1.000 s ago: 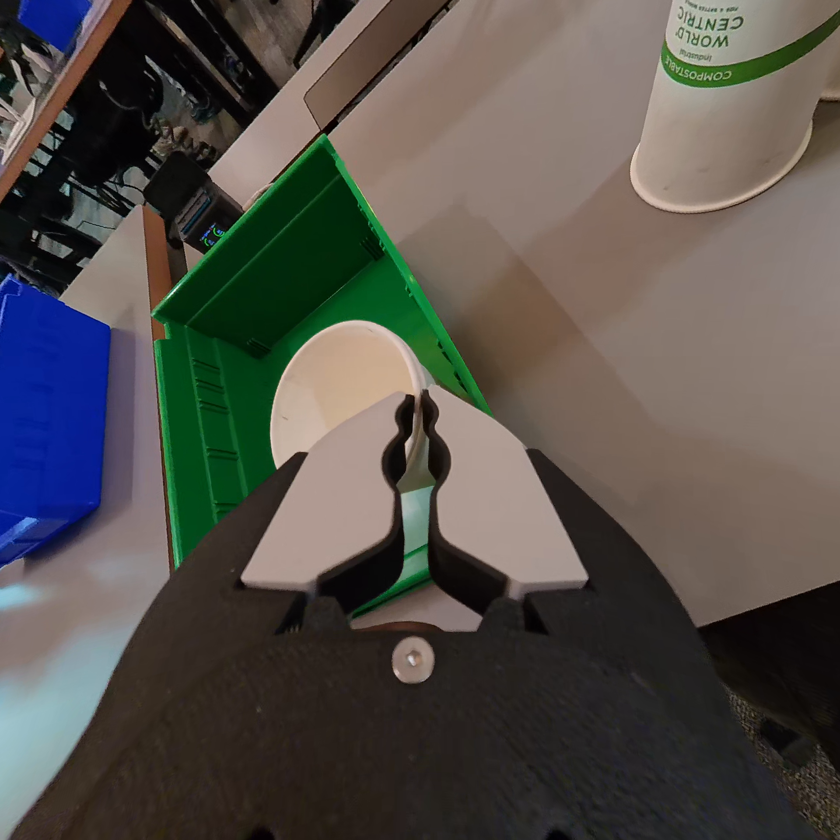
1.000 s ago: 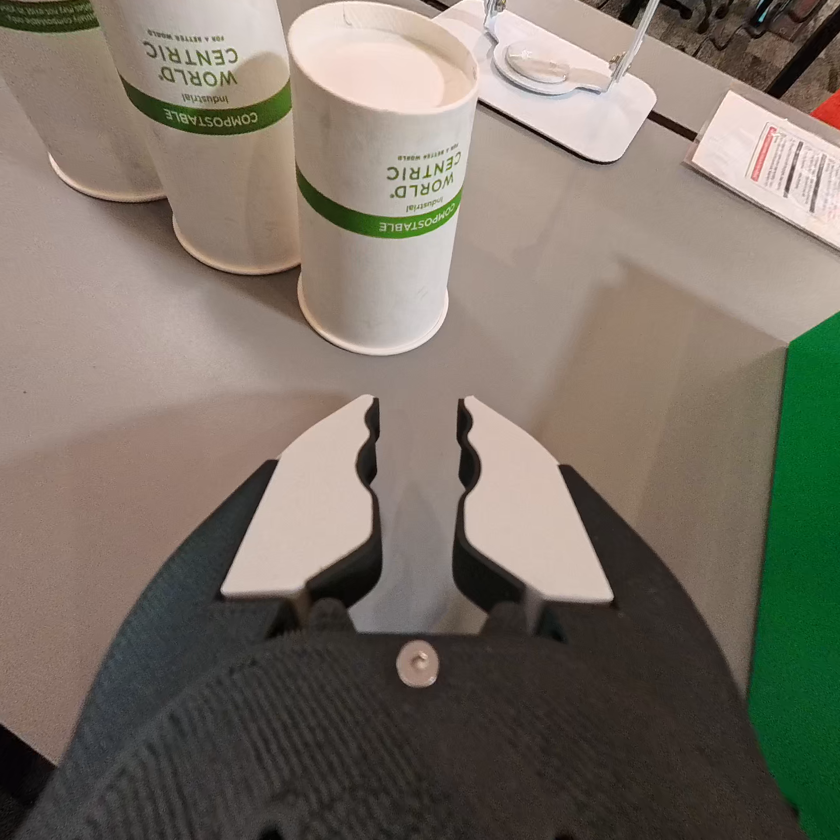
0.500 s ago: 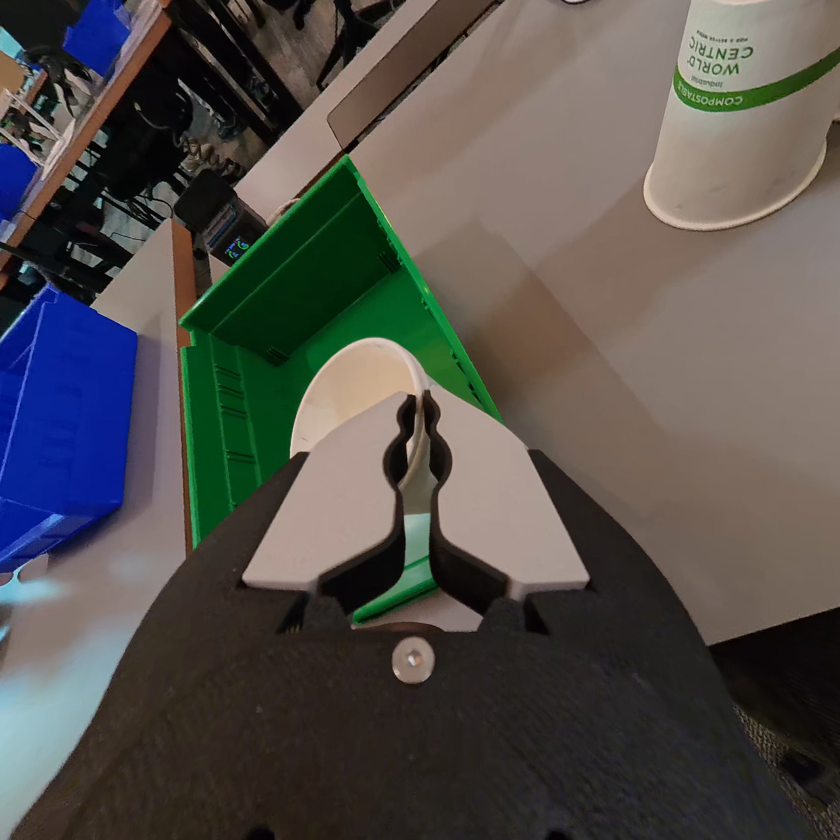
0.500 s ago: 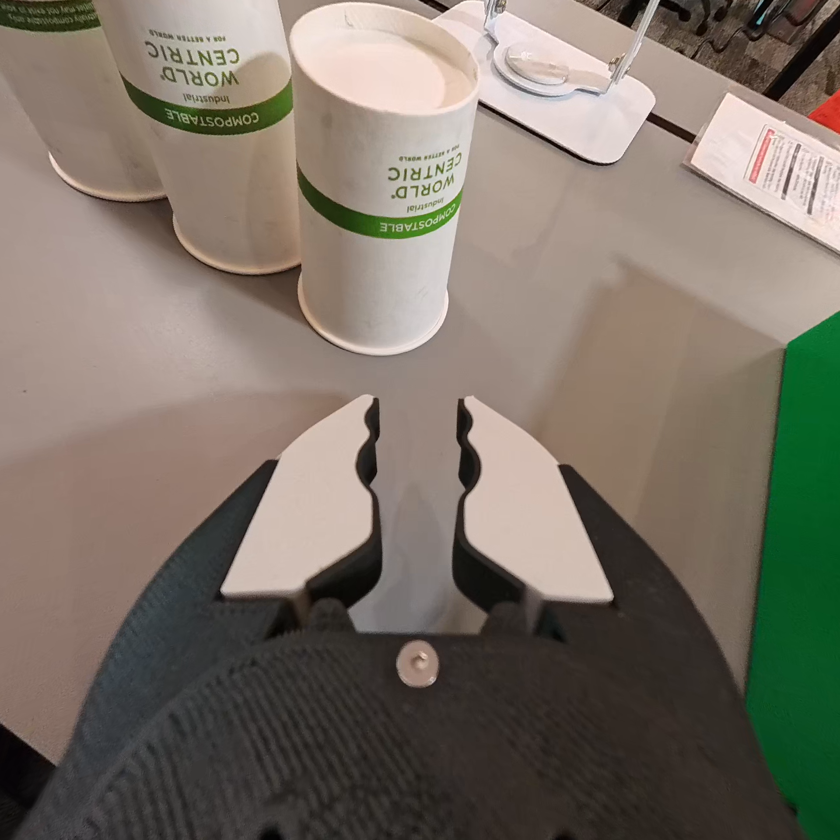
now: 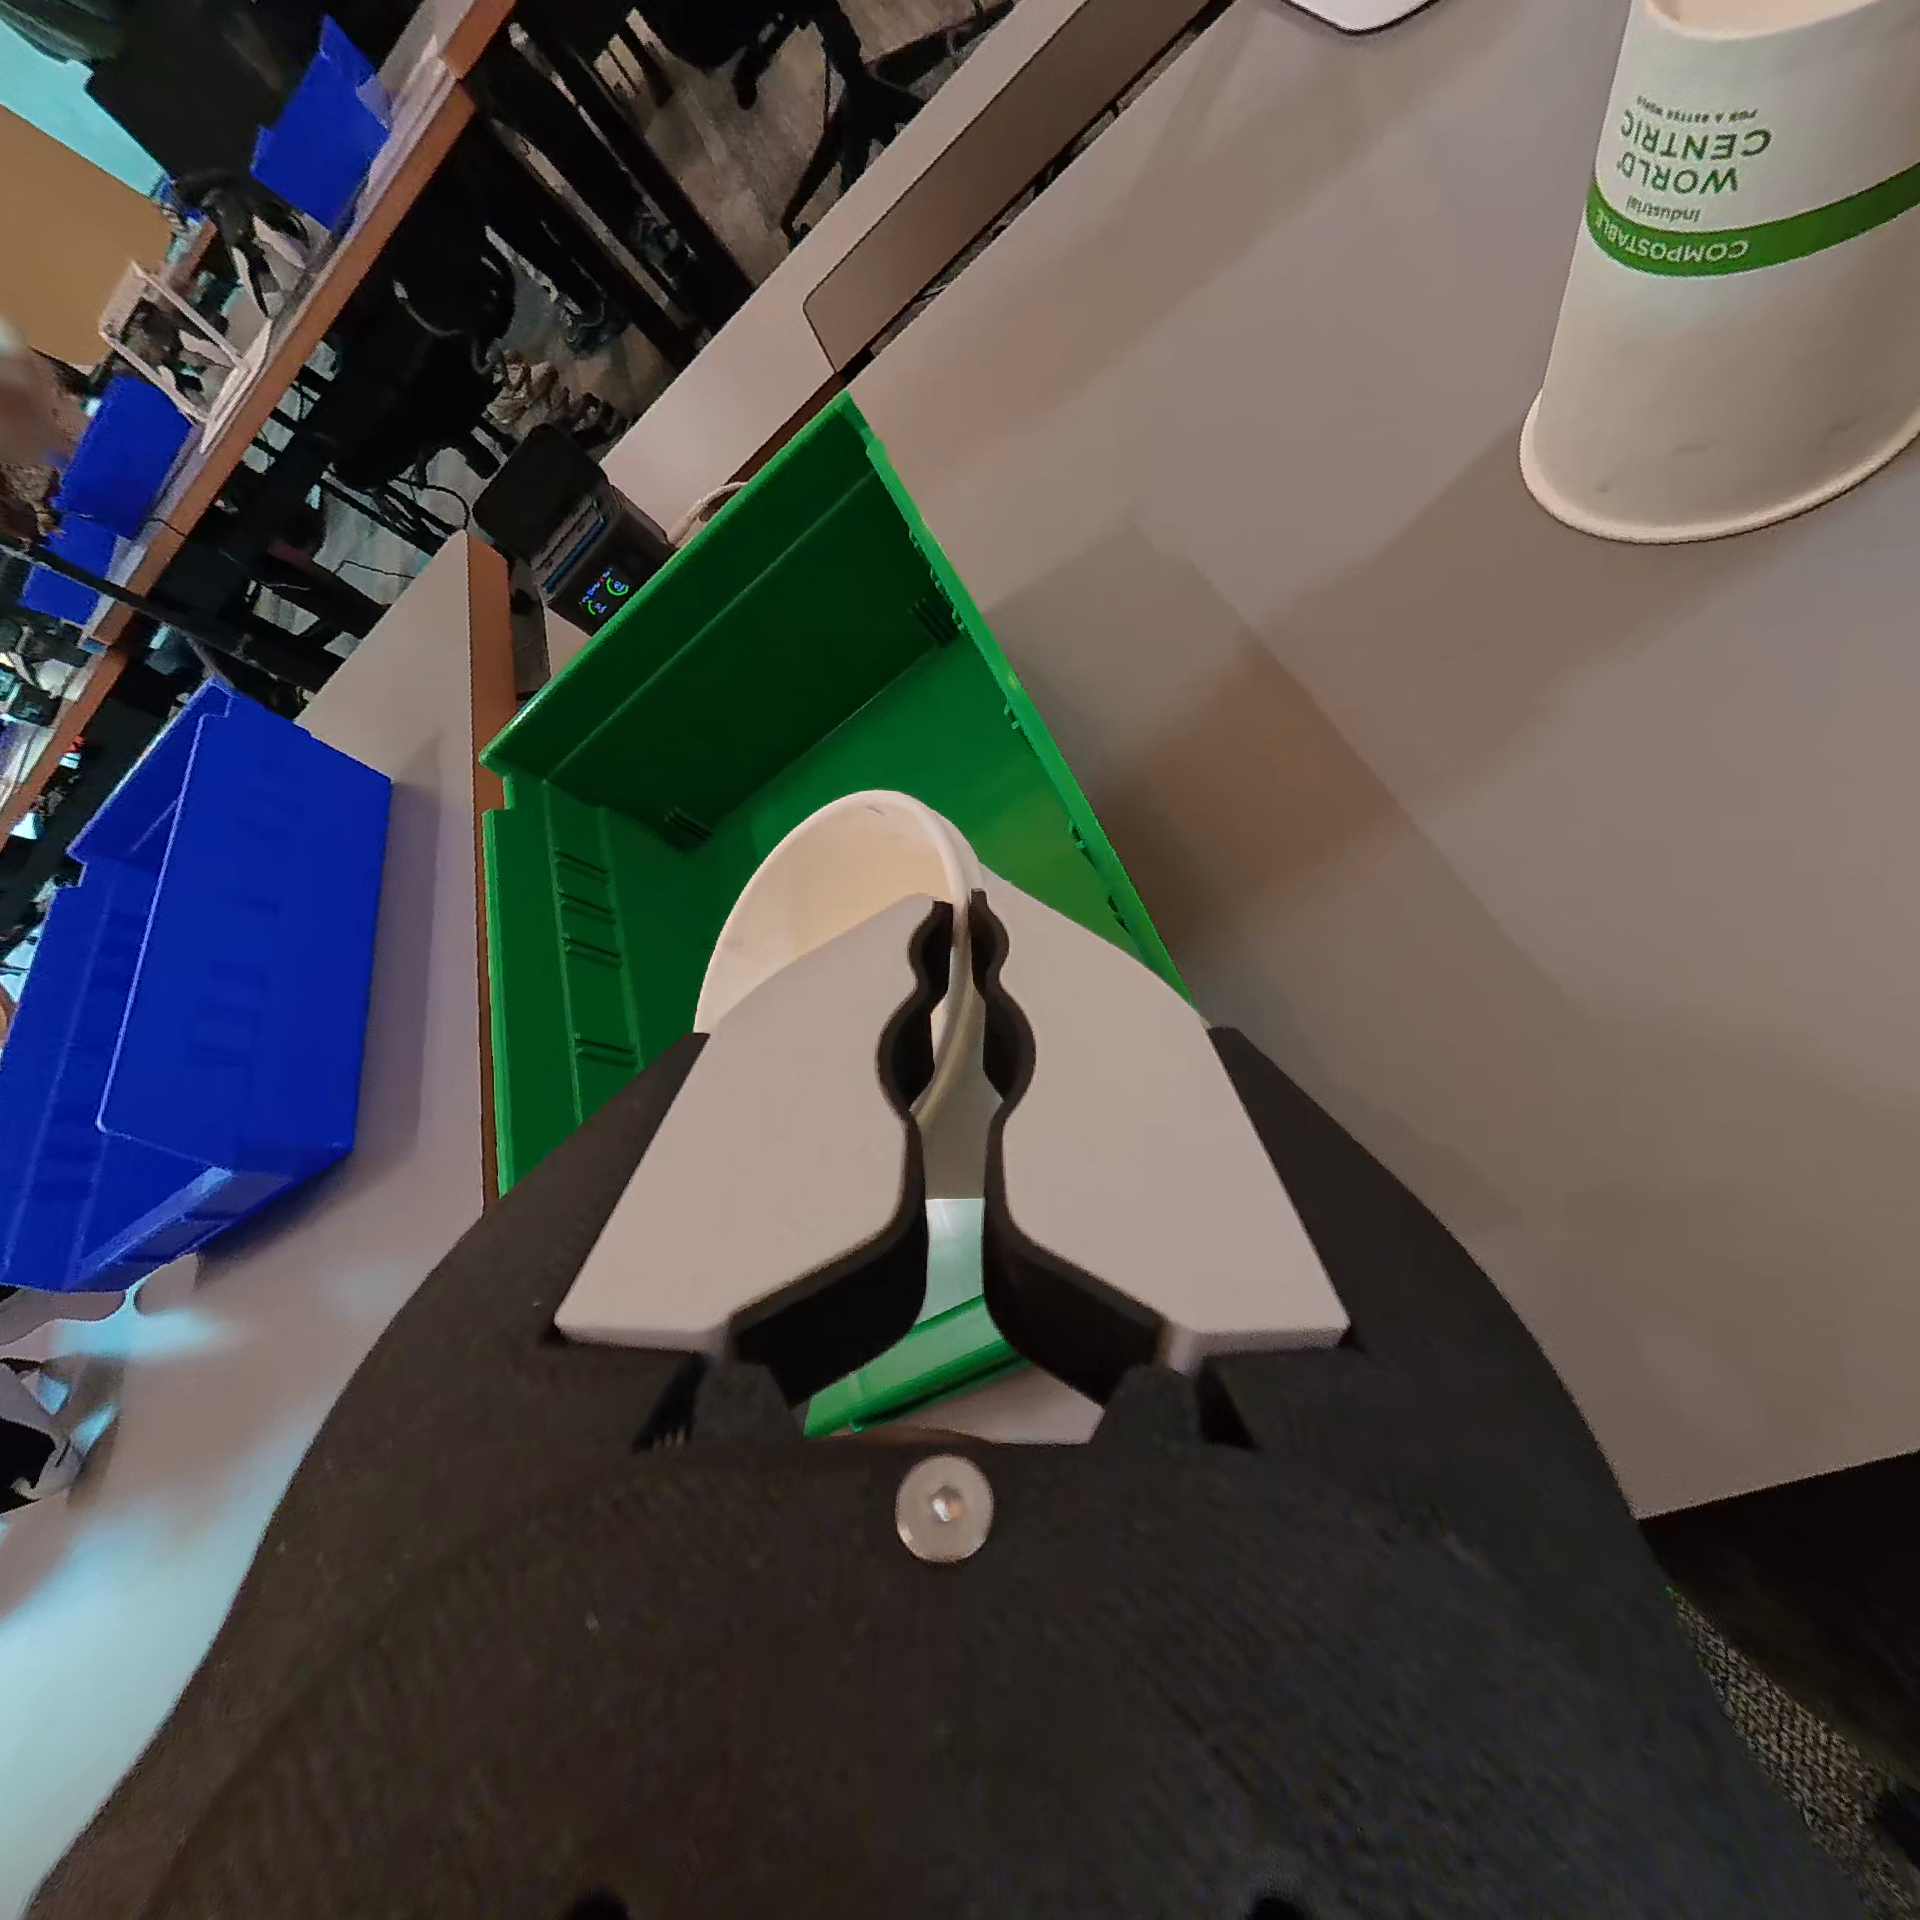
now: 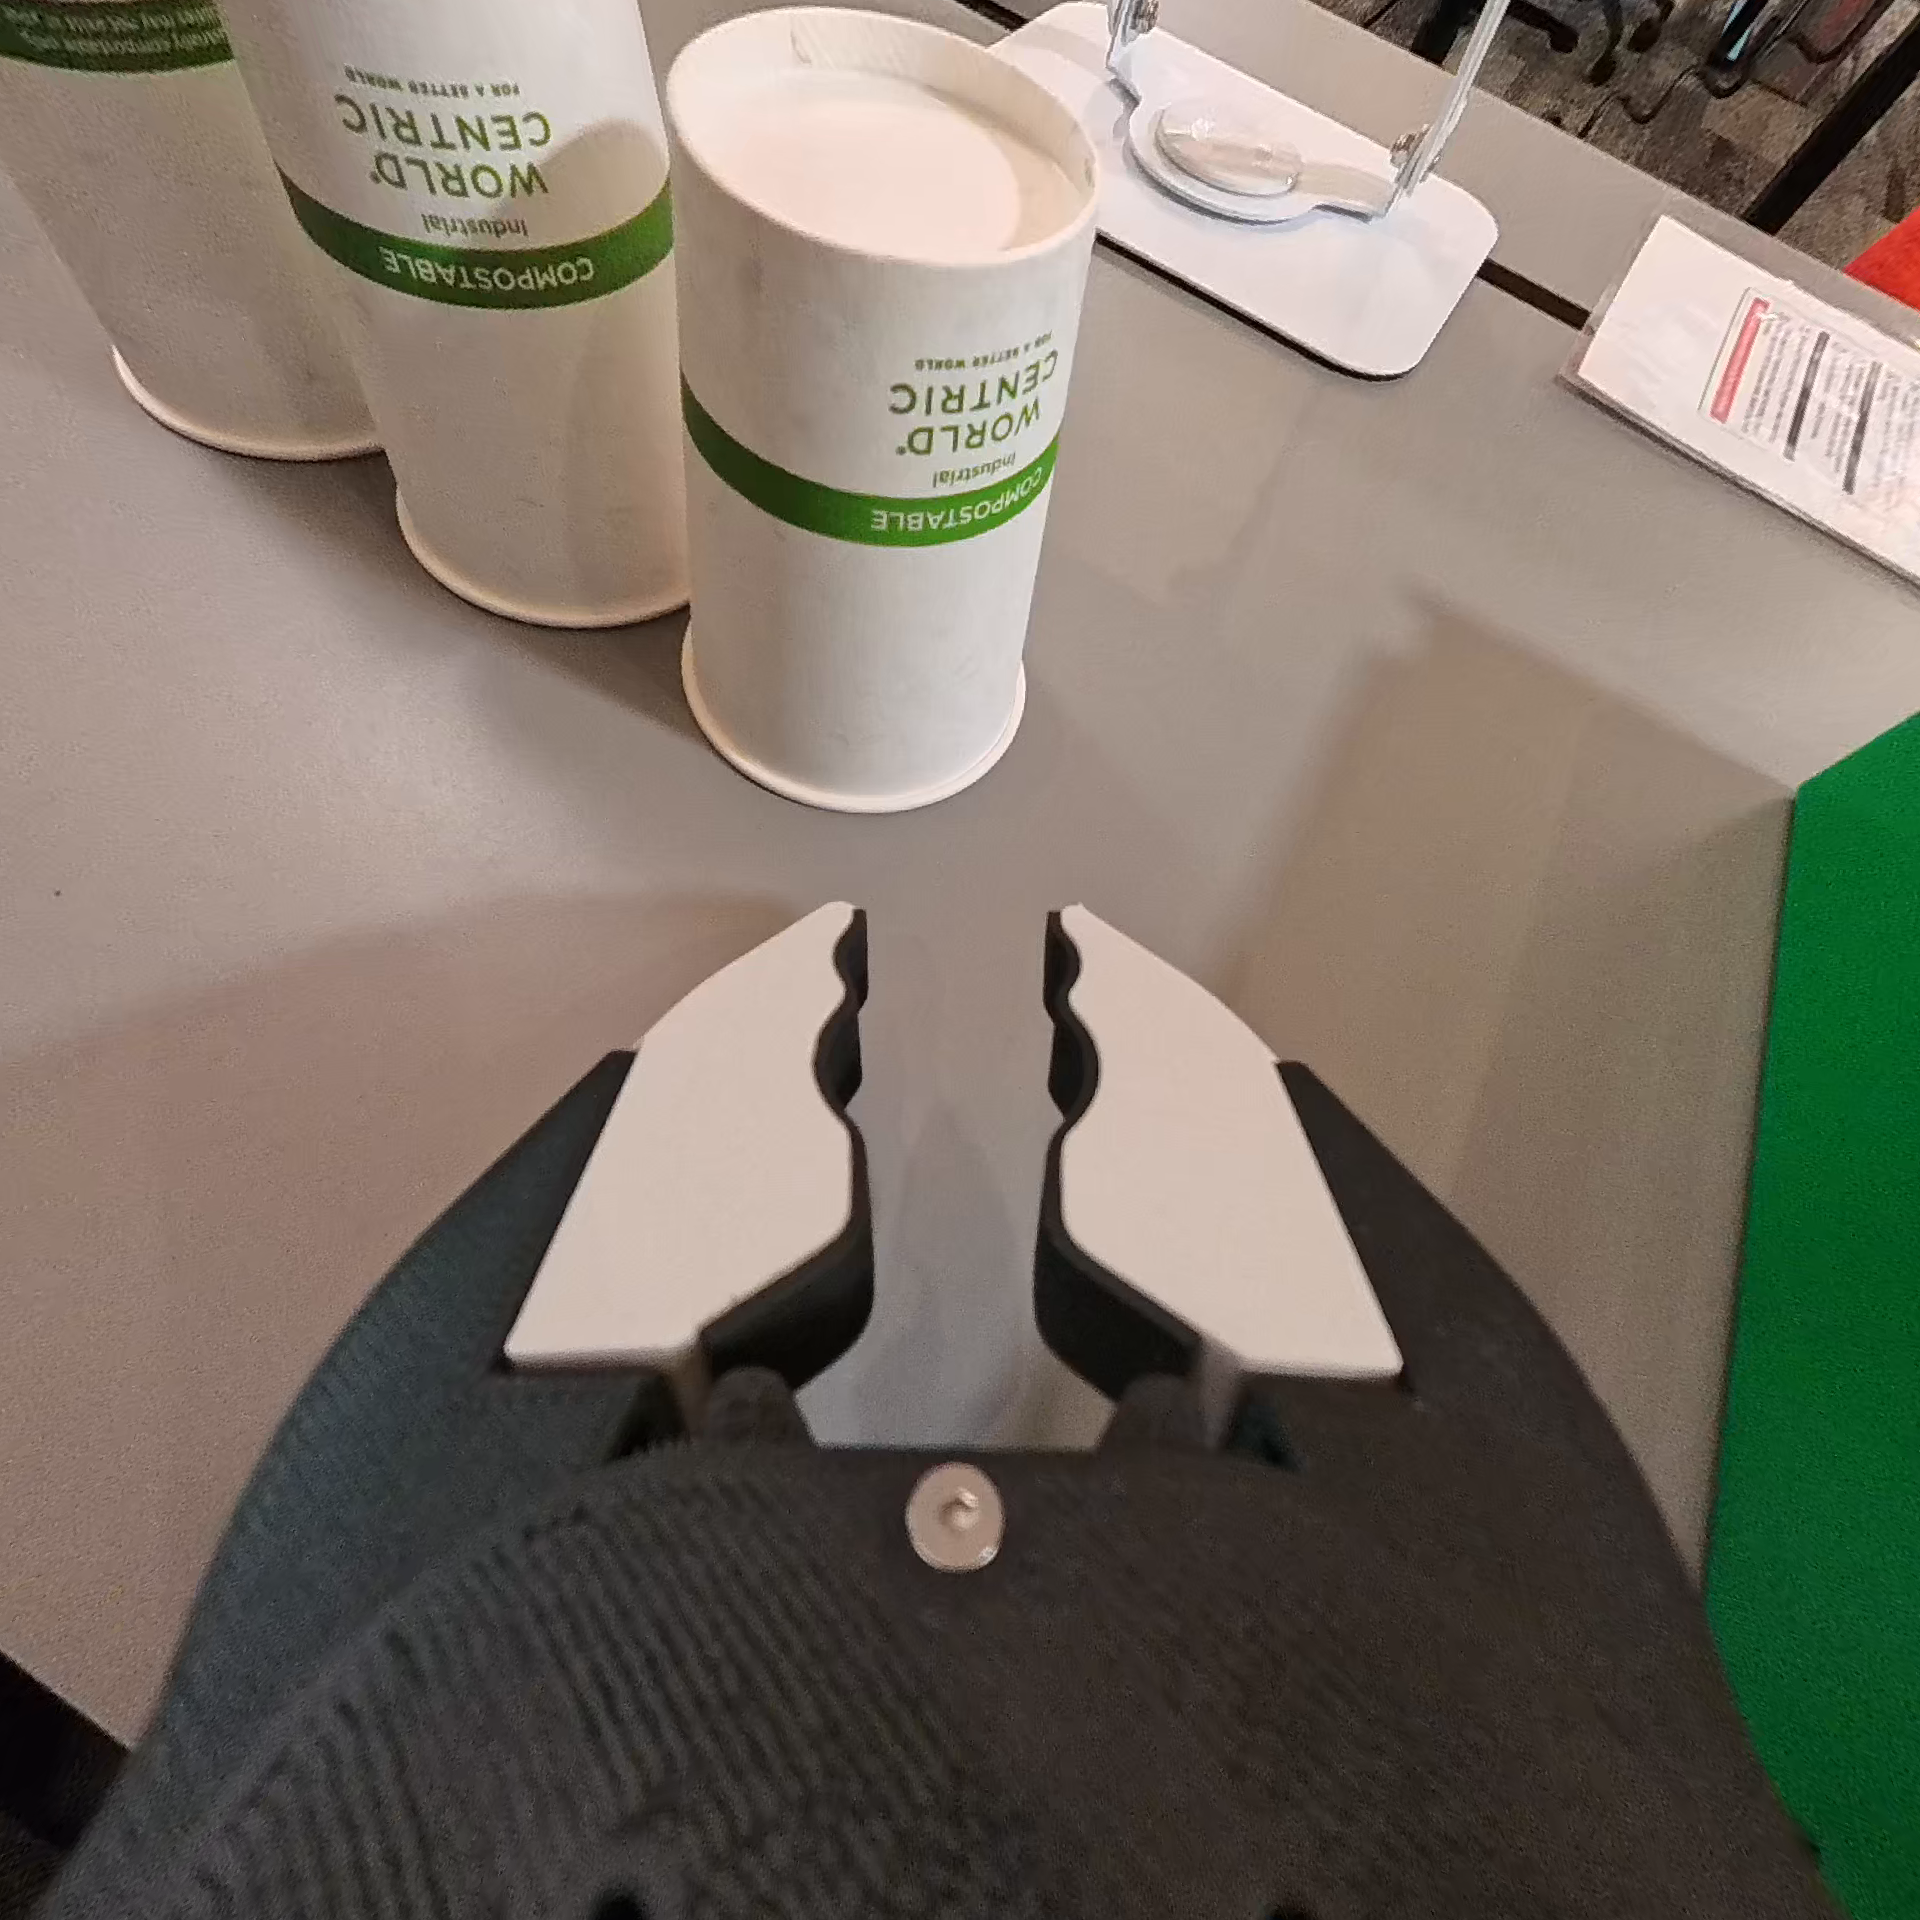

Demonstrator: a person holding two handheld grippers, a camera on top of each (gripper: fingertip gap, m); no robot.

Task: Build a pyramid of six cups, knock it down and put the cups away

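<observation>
To the far left of the left tool (image 5: 961, 914) a blue bin (image 5: 197, 977) sits on a neighbouring pale tabletop. Just ahead of the tool lies a green bin (image 5: 727, 665), open on top, on the grey tabletop (image 5: 1455, 831). The left tool is nearly closed, its two grey fingers (image 5: 790, 1122) pinching the rim of a white paper cup (image 5: 831, 883) whose open mouth faces the camera; the cup is over the inside of the green bin, close to its right wall. Beyond the bin's far wall is a small dark device (image 5: 566, 520) with a lit display. Far ahead and to the right an upside-down white cup with a green band (image 5: 1725, 343) stands on the tabletop.

Ahead and to the left of the right tool (image 6: 956, 920) stand two upside-down banded cups (image 6: 488, 343), close together. Straight ahead, a little apart from the fingertips, stands a third upside-down cup (image 6: 862, 520), its base facing up. The right tool is moderately open and grips nothing, bare tabletop showing between its fingers (image 6: 717, 1153). Farther ahead to the right lies a white flat stand base (image 6: 1299, 208), then a printed sheet (image 6: 1766, 384). At the right edge is the green bin's wall (image 6: 1849, 1143).
</observation>
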